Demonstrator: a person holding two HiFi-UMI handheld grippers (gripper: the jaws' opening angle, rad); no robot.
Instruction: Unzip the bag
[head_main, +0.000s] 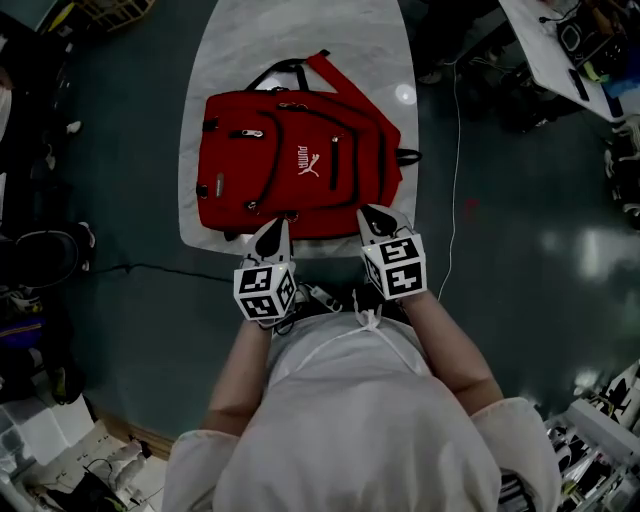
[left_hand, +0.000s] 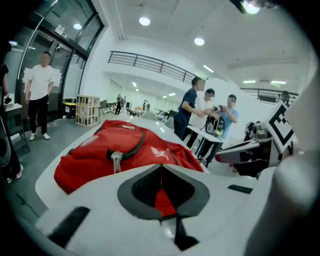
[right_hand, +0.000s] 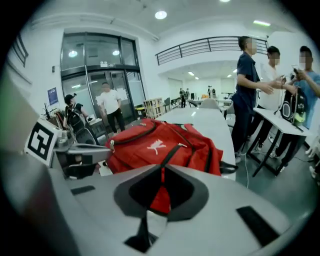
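Two grippers, both clenched with nothing between the jaws | left gripper (head_main: 272, 234) at 7 o'clock of red bag (head_main: 290, 165), just beside its near edge | right gripper (head_main: 376, 220) at 5 o'clock, at that edge | bag flat on white table (head_main: 390, 70), straps toward 12 o'clock

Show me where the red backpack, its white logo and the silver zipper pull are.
red backpack (head_main: 240, 190), head view, on the left part of its front panel.
white logo (head_main: 308, 163), head view, on the middle of the printed mark.
silver zipper pull (left_hand: 116, 162), left gripper view, on the hanging metal tab.
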